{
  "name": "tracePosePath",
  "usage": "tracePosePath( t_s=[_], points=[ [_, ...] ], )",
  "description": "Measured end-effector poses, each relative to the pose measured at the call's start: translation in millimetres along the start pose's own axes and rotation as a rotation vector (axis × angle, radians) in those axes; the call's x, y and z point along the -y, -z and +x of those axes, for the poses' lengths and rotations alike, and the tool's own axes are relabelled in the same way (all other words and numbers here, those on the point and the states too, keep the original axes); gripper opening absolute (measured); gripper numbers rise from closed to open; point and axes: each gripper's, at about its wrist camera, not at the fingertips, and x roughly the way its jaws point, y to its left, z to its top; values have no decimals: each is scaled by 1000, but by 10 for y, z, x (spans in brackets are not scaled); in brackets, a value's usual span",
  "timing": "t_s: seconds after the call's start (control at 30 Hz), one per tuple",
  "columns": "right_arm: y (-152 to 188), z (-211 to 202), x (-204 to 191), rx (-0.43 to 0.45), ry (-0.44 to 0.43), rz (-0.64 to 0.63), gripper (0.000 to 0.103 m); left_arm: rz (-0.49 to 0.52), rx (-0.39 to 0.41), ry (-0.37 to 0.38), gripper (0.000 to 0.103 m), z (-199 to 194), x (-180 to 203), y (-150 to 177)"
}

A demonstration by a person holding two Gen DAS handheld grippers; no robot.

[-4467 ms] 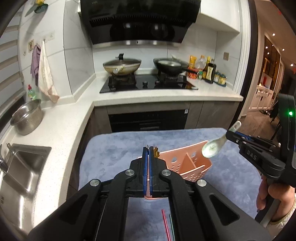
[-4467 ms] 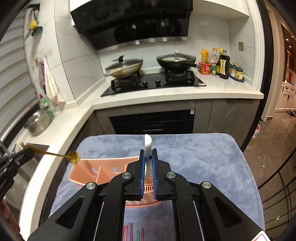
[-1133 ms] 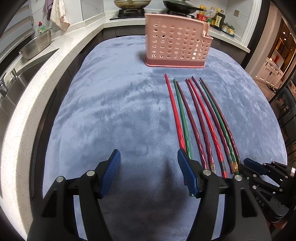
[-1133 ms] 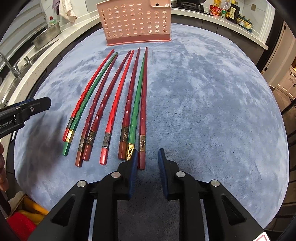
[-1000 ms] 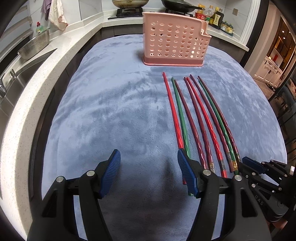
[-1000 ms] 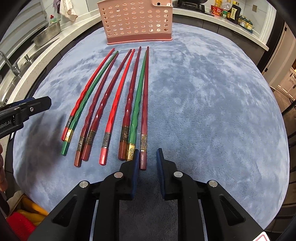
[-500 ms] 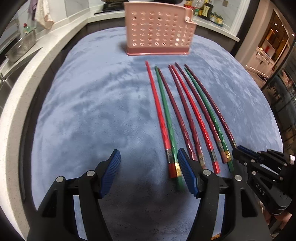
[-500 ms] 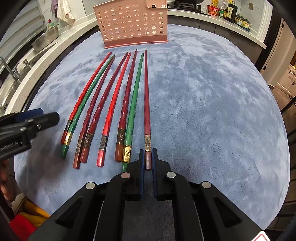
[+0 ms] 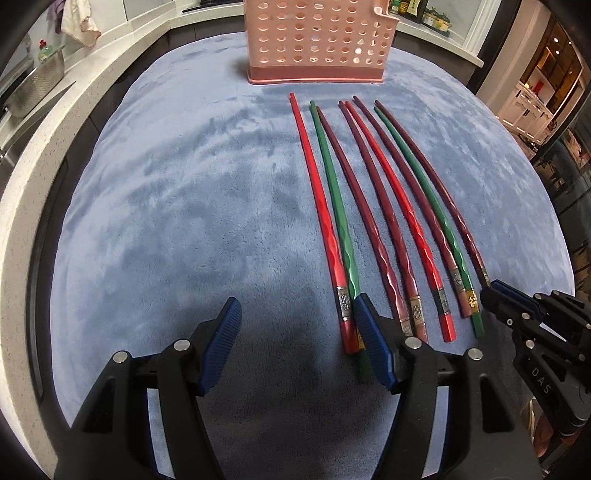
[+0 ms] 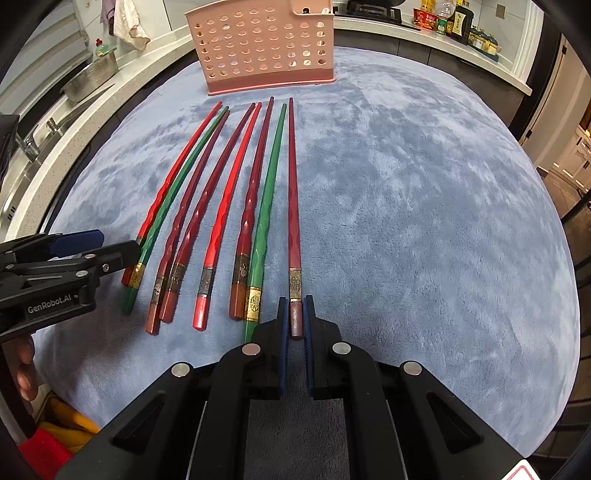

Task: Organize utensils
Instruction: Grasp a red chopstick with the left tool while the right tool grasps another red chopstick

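Note:
Several red, dark red and green chopsticks (image 10: pixel 225 206) lie side by side on a blue-grey plush mat (image 10: pixel 424 221), tips toward a pink perforated utensil basket (image 10: pixel 266 48) at the far end. My right gripper (image 10: pixel 294 314) is shut on the thick end of the rightmost dark red chopstick (image 10: pixel 293 192), which lies on the mat. My left gripper (image 9: pixel 295 332) is open above the mat, its right finger (image 9: pixel 369 343) over the ends of the leftmost red chopstick (image 9: pixel 321 214) and its green neighbour. The basket (image 9: pixel 317 40) also shows in the left wrist view.
A white counter (image 9: pixel 33 144) with a steel colander (image 9: pixel 37 85) and a sink runs along the left. Bottles (image 10: pixel 454 26) stand on the far counter. The mat's right edge drops to the floor. Red and yellow items (image 10: pixel 55 435) lie below the near left edge.
My right gripper has closed from slightly open onto the end of the rightmost chopstick. My left gripper has moved forward and right, still open, reaching the leftmost chopstick ends.

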Motion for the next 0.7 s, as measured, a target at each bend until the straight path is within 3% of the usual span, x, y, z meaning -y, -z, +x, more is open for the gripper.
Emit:
tracePosePath(
  t_s=[0.27, 0.47, 0.6, 0.7],
  points=[
    [6, 2, 3, 1, -4, 7, 7, -75, 3, 33, 55, 12, -155, -1],
    [4, 4, 4, 1, -4, 7, 7, -45, -3, 20, 55, 39, -75, -11],
    [5, 9, 6, 1, -7, 10, 7, -30, -12, 11, 46, 66, -53, -6],
    [3, 8, 2, 0, -7, 7, 7, -29, -8, 12, 32, 59, -57, -14]
  ],
)
